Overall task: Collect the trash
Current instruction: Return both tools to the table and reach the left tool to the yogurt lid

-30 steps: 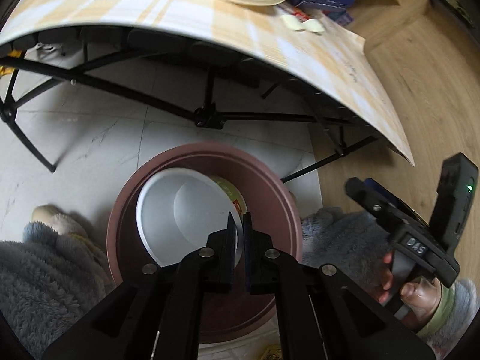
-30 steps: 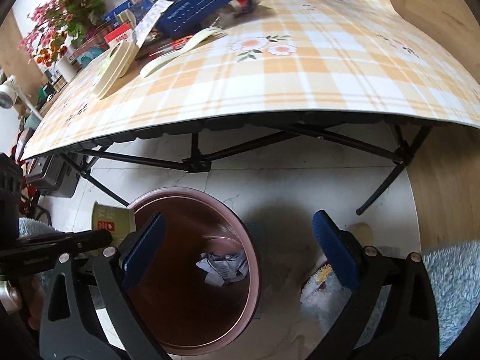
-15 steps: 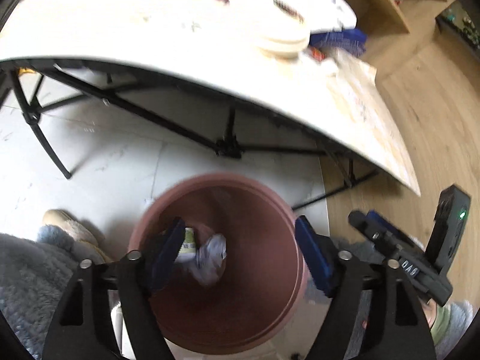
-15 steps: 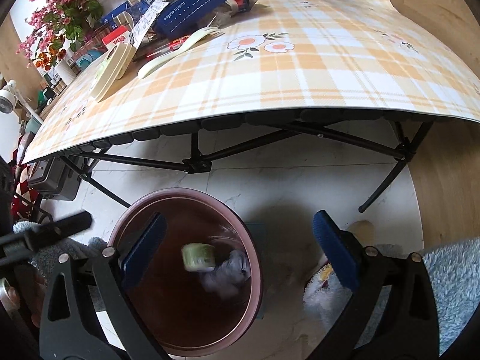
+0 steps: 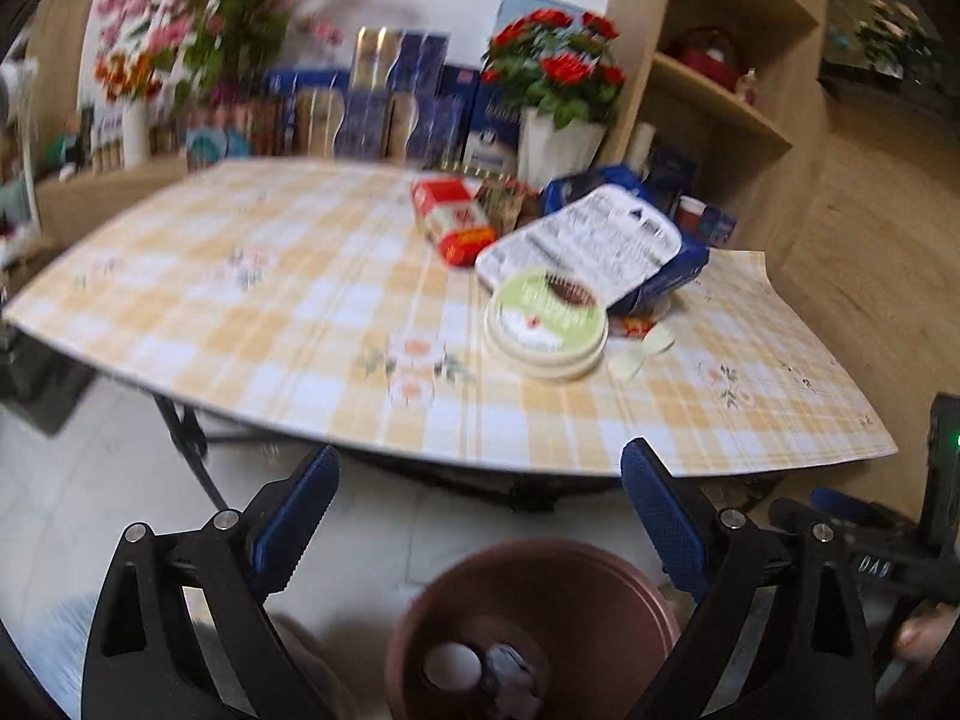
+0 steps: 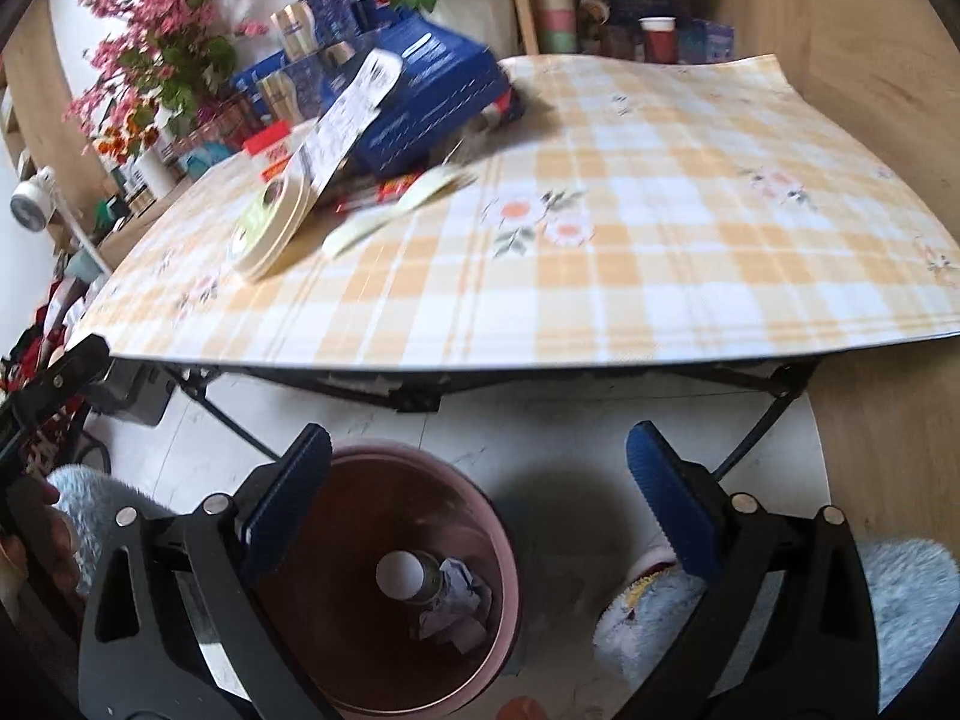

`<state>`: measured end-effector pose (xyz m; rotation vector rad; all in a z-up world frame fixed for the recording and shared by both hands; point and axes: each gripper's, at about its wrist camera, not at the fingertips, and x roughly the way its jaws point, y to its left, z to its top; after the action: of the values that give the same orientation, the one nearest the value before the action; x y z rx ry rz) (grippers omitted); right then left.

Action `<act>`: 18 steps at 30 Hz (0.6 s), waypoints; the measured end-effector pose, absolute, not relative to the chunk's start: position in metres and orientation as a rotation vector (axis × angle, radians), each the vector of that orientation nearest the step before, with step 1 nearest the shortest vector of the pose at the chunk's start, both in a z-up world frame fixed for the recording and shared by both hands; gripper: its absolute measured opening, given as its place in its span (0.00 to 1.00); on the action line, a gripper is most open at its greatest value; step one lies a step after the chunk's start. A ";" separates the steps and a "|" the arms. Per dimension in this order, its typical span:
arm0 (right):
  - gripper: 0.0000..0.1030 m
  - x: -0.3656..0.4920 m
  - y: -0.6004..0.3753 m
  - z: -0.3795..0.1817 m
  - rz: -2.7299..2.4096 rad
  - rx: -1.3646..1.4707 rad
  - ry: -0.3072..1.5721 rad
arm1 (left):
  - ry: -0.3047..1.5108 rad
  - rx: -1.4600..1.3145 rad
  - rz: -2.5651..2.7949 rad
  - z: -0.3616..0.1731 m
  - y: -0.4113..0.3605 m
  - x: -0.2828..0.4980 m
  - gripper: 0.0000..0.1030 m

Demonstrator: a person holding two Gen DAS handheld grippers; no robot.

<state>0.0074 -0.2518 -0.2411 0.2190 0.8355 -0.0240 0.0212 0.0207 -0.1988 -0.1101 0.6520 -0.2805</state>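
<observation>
So the left gripper (image 5: pixel 477 501) had just been opening its jaws and they stood wide apart with nothing between them, hanging over the brown trash bin (image 6: pixel 414 684) on the pale floor. The right gripper (image 6: pixel 480 498) was spread wide too, also empty, right above that same bin. Down at the bottom of the bin lay a small cup (image 6: pixel 408 577) on its side, white inside facing up, touching a crumpled bit of paper (image 6: pixel 456 606). Up on the yellow checked table (image 5: pixel 300 324) there was a round lid (image 5: pixel 546 324) with a green top, tucked against a blue box (image 6: pixel 420 96), and a red packet (image 5: pixel 453 219) just behind it. Left view was pretty blurry.
</observation>
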 end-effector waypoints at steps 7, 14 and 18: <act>0.94 0.014 -0.261 -0.218 -0.054 0.194 0.777 | 0.609 -0.072 -0.329 -0.182 0.017 0.032 0.90; 0.94 0.026 -0.273 -0.204 -0.061 0.200 0.756 | 0.614 -0.046 -0.378 -0.170 0.002 0.056 0.90; 0.94 0.036 -0.281 -0.201 -0.063 0.217 0.770 | 0.632 -0.018 -0.428 -0.167 -0.013 0.071 0.90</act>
<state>0.0363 -0.2806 -0.2015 0.2175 0.7698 -0.0632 0.0708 -0.0125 -0.1670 -0.0182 0.6321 -0.4278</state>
